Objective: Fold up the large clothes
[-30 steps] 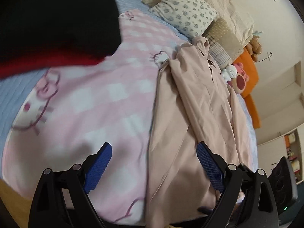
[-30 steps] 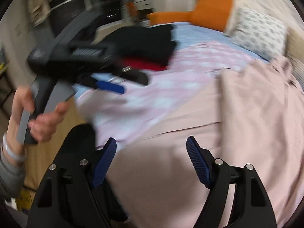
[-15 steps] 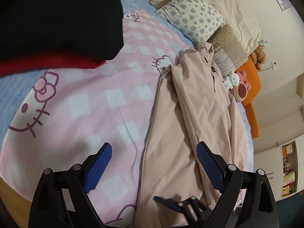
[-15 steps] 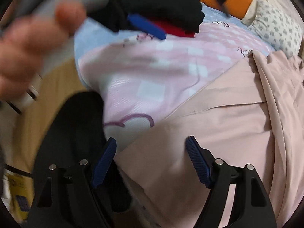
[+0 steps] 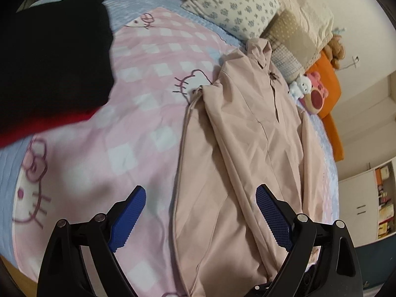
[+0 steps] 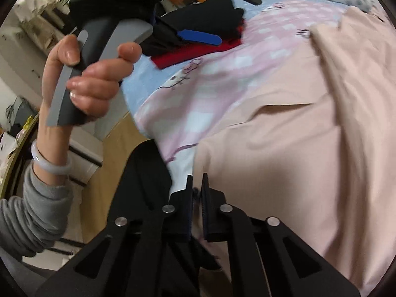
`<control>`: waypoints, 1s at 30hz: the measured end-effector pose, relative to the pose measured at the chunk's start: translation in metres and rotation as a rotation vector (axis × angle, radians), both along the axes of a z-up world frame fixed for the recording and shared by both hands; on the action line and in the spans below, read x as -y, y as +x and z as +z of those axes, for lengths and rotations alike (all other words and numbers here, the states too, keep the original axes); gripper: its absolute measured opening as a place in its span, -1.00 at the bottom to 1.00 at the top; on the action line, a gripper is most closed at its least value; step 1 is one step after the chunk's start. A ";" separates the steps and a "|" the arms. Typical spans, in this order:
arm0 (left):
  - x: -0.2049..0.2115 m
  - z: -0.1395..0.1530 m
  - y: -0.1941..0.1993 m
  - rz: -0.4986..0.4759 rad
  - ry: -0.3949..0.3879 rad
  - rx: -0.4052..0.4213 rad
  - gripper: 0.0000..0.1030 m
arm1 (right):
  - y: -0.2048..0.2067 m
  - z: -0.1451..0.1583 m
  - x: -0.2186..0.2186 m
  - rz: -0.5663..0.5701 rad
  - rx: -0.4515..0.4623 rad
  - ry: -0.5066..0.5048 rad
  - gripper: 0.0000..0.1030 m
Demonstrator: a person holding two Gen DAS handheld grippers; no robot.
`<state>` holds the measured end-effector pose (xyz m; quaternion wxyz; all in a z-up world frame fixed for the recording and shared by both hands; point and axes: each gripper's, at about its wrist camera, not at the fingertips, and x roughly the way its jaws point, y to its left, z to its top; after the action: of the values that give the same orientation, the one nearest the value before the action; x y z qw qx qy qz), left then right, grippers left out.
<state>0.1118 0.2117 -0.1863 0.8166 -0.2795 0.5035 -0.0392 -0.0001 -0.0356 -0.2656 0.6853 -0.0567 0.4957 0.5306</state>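
Left: black and red folded clothes stacked on the pink checked blanket. Centre: left gripper, jaws wide apart, above the pink garment spread lengthwise. Right gripper pinched together on that garment's near corner.

A bed with a pale blue quilted cover carries a pink checked cartoon-cat blanket. On it a long pale pink garment lies right, and folded black and red clothes lie far left. Patterned pillows line the far edge.
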 end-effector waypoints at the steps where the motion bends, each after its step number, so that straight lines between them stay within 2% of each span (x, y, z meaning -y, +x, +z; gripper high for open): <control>1: 0.003 0.000 0.007 -0.014 0.003 -0.002 0.78 | 0.002 0.000 0.005 -0.012 -0.013 0.010 -0.90; 7: 0.021 0.002 0.072 -0.045 0.094 -0.025 0.78 | 0.015 0.022 0.053 -0.083 -0.116 0.170 -0.93; 11: 0.023 -0.002 0.130 -0.035 0.090 -0.043 0.78 | 0.023 0.047 0.096 -0.135 -0.166 0.298 -0.93; 14: 0.026 -0.011 0.167 -0.002 0.195 -0.096 0.78 | 0.028 0.058 0.122 -0.174 -0.183 0.358 -0.93; 15: 0.028 -0.019 0.178 0.008 0.252 -0.135 0.78 | 0.031 0.061 0.132 -0.192 -0.190 0.380 -0.93; 17: 0.029 -0.031 0.186 0.014 0.262 -0.185 0.75 | 0.034 0.062 0.141 -0.206 -0.190 0.399 -0.93; 18: 0.028 -0.036 0.188 0.013 0.241 -0.200 0.55 | 0.034 0.060 0.143 -0.212 -0.195 0.408 -0.93; 19: 0.029 -0.041 0.188 0.016 0.214 -0.209 0.14 | 0.035 0.059 0.147 -0.213 -0.215 0.423 -0.92; 21: 0.030 -0.046 0.187 0.034 0.149 -0.217 -0.31 | 0.038 0.055 0.145 -0.210 -0.233 0.437 -0.92; 22: 0.031 -0.045 0.186 0.045 0.143 -0.212 -0.53 | 0.038 0.054 0.144 -0.205 -0.236 0.439 -0.92; 23: 0.033 -0.045 0.186 0.051 0.148 -0.208 -0.66 | 0.037 0.055 0.141 -0.200 -0.240 0.443 -0.92; 25: 0.041 -0.034 0.187 0.055 0.164 -0.198 -0.76 | 0.036 0.053 0.147 -0.196 -0.251 0.455 -0.92; 28: 0.060 -0.004 0.184 0.071 0.149 -0.143 -0.78 | 0.031 0.047 0.157 -0.214 -0.265 0.488 -0.92; 30: 0.089 0.023 0.188 0.019 0.165 -0.088 -0.78 | 0.025 0.041 0.170 -0.237 -0.276 0.512 -0.92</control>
<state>0.2996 0.1228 -0.1632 0.8142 -0.2176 0.5377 0.0223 0.0250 -0.2055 -0.2249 0.6605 0.2486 0.4376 0.5572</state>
